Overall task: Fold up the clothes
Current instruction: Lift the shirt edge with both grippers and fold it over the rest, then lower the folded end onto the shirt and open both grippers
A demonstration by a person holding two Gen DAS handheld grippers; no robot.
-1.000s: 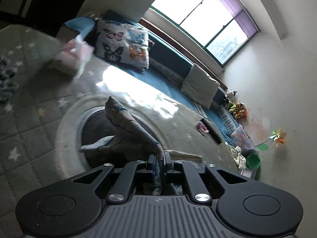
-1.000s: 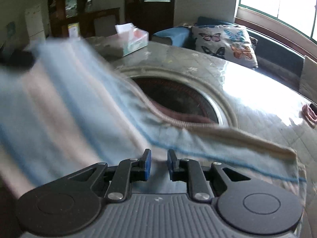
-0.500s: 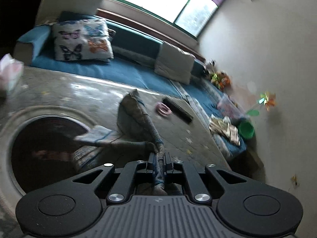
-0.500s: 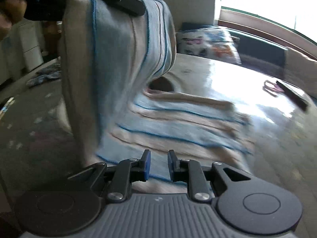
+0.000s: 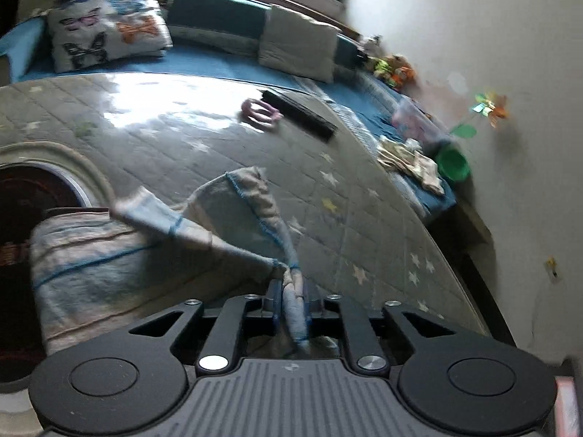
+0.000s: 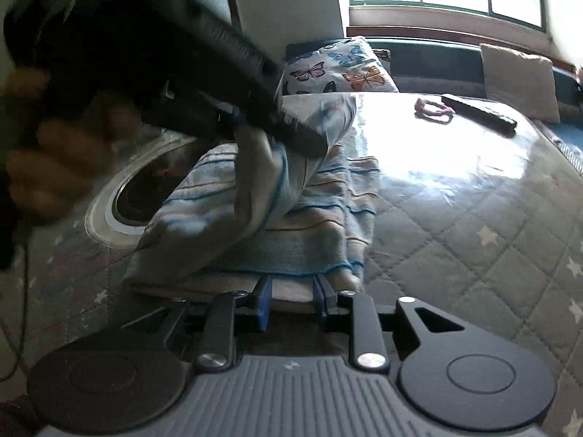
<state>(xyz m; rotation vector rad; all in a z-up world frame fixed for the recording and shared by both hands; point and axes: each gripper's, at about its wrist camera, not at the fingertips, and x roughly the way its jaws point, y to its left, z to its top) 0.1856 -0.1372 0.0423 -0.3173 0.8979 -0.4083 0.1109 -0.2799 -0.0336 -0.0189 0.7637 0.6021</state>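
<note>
A blue, beige and white striped cloth [image 5: 109, 273] lies part folded on the quilted surface. My left gripper [image 5: 293, 298] holds one corner, raised above the rest. Its jaws are opening, and the fabric still fills the gap between the pads. In the right wrist view a hand [image 6: 47, 167] carries that left gripper [image 6: 288, 123] at the upper left, with the cloth [image 6: 328, 218] hanging from its tips. My right gripper [image 6: 291, 298] sits low at the cloth's near edge. Its jaws are opening too; the flat beige hem lies between the tips without being pinched.
A grey quilted cover with stars [image 5: 364, 218] spans the surface, with a round dark opening [image 6: 153, 189] at the left. A pink ring [image 5: 260, 111] and a black remote [image 5: 298, 114] lie further back. Cushions line a blue bench behind. A green bowl [image 5: 453, 164] sits by the right wall.
The left gripper has swung across and lower with its corner, laying the lifted part over the flat part. Both pairs of jaws stand wider than before.
</note>
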